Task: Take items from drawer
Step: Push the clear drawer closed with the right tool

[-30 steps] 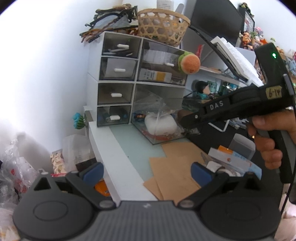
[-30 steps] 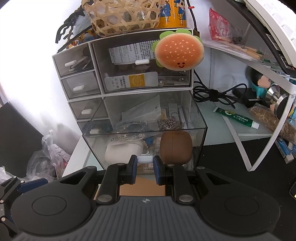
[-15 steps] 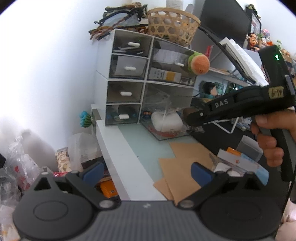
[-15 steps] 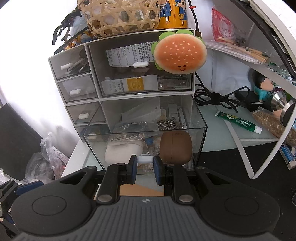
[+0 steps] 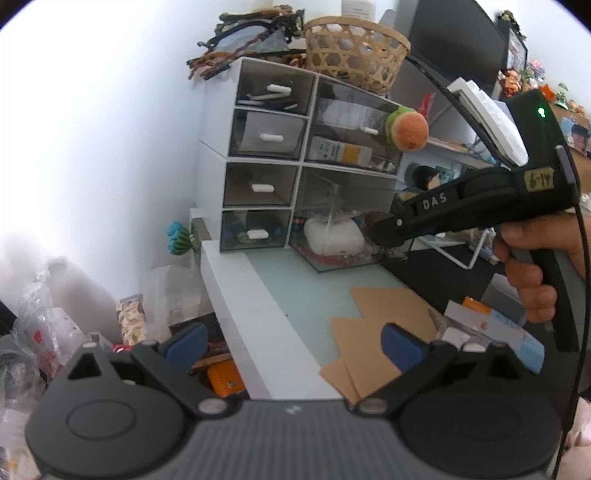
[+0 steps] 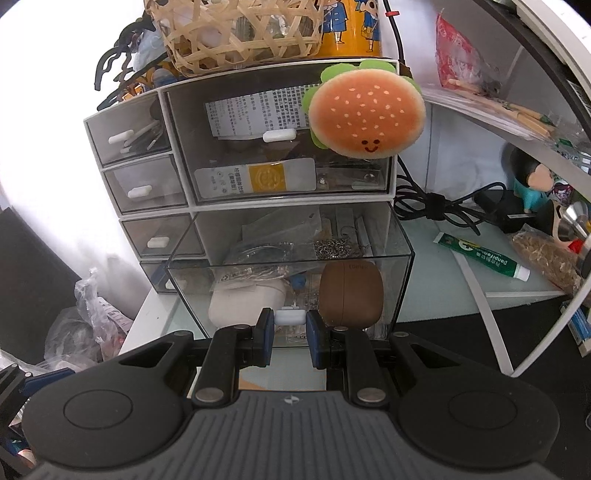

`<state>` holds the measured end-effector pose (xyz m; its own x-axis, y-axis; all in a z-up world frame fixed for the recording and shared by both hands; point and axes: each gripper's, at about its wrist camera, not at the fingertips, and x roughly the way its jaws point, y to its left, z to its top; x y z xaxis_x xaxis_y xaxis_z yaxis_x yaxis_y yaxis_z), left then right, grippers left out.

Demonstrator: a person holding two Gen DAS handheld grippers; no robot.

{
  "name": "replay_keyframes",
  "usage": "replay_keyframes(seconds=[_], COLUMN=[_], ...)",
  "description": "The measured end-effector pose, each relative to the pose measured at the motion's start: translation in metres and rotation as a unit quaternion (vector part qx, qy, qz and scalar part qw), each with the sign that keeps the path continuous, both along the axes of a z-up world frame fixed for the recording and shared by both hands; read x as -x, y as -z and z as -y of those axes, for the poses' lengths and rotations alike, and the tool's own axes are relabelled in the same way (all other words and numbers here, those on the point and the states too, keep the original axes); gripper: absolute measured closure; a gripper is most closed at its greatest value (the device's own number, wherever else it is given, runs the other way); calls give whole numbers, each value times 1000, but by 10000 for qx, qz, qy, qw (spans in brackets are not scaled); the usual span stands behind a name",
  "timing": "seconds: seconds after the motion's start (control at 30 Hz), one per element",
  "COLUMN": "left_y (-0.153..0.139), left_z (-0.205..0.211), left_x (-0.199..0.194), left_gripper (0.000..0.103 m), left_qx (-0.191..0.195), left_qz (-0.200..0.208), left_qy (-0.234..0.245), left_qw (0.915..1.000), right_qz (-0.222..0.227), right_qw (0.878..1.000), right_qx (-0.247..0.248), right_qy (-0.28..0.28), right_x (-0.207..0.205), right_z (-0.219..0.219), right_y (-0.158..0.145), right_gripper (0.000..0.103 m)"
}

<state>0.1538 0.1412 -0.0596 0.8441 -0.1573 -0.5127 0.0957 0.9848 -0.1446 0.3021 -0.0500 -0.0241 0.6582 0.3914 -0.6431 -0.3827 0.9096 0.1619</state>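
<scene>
A white organizer (image 6: pixel 258 155) (image 5: pixel 258 173) of clear drawers stands on a white desk. Its lower right drawer (image 6: pixel 400 254) (image 5: pixel 332 240) is pulled out. It holds a white case (image 6: pixel 243 308), a brown case (image 6: pixel 349 295), plastic bags and a small chain. My right gripper (image 6: pixel 290 319) is shut on the drawer's white handle (image 6: pixel 290 316). In the left wrist view the right gripper's black body (image 5: pixel 461 206) reaches the drawer front. My left gripper (image 5: pixel 291 341) is open and empty, low over the desk's front left edge.
A burger plush (image 6: pixel 365 114) hangs in front of the upper right drawer. A woven basket (image 6: pixel 240 29) sits on top. Brown cardboard (image 5: pixel 373 325) lies on the desk. A toothpaste tube (image 6: pixel 480 254) and black cable (image 6: pixel 436 206) lie right of the drawer. Bags clutter the floor at left (image 5: pixel 48 321).
The drawer has slid a little further out with my right gripper on its handle. My left gripper has drawn back, so the organizer looks smaller.
</scene>
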Motion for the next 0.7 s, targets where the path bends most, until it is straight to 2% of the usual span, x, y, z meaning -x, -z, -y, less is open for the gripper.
replay_keyframes(seconds=[0.7], left_y=[5], left_z=[-3], left_x=[-4], left_gripper=[1], left_qx=[25], left_qz=[-62], left_qy=[-24], left_qw=[10000], right_qz=[112], right_qw=[9999], right_qx=[119], right_qy=[-33], right_x=[-19], right_z=[-9], right_y=[4], right_gripper=[82])
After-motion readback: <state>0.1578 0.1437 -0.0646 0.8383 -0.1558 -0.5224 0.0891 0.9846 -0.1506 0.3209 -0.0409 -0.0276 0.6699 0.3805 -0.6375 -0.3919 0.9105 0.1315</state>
